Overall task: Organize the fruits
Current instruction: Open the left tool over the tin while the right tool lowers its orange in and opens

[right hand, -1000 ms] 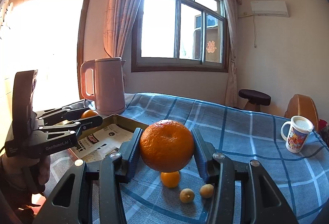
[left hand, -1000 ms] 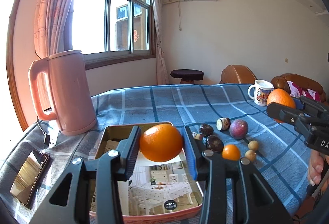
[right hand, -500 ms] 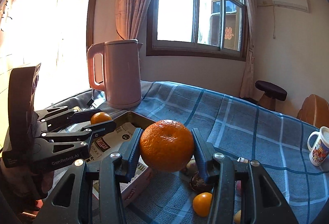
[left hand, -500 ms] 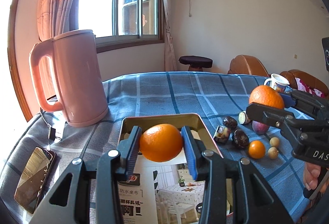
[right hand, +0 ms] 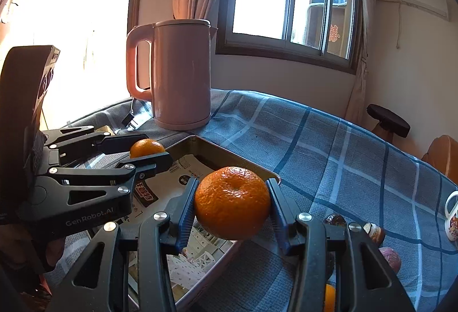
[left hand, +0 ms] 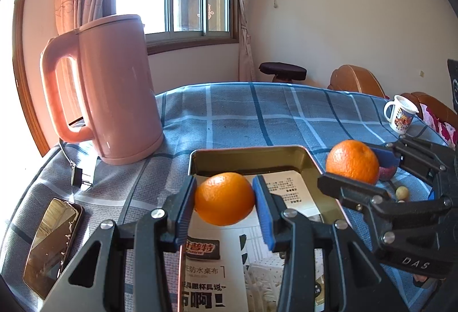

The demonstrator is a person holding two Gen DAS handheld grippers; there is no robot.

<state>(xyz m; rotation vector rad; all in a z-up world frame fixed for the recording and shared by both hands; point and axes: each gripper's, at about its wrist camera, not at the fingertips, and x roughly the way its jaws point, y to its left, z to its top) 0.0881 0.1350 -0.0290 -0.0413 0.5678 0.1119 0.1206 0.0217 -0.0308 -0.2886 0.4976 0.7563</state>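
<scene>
- Left wrist view: the left tongs [left hand: 224,199] are clenched on a small, smooth, round orange mandarin [left hand: 224,199], held above the near half of the shallow rectangular gold-coloured metal tin [left hand: 249,153], which is lined with a printed paper sheet [left hand: 289,191].
- To the right, the right tongs [left hand: 359,169] grasp a second, larger round orange with pebbled skin [left hand: 352,161], hanging just past the tin's right rim.
- The step in hand looks like carrying both fruits to the tin. The next move calls for lowering each until it nearly rests on the paper, then easing the pads apart so neither rolls.
- The tin sits on the counter under a blue checked cloth [left hand: 257,117]; a tall pink plastic kettle [left hand: 108,88] stands far left, and a dark mobile phone [left hand: 51,243] lies near left.
- Right wrist view: the right tongs [right hand: 232,203] pinch the larger orange [right hand: 232,203], glossy and dimpled with its stem dimple facing up, over the tin's right rim [right hand: 229,154].
- The left tongs [right hand: 148,150] hold the mandarin [right hand: 146,148] over the tin's far left.
- Small dark and purplish round fruits [right hand: 390,257] lie loose on the cloth to the right, so the sorting seems far from done.
</scene>
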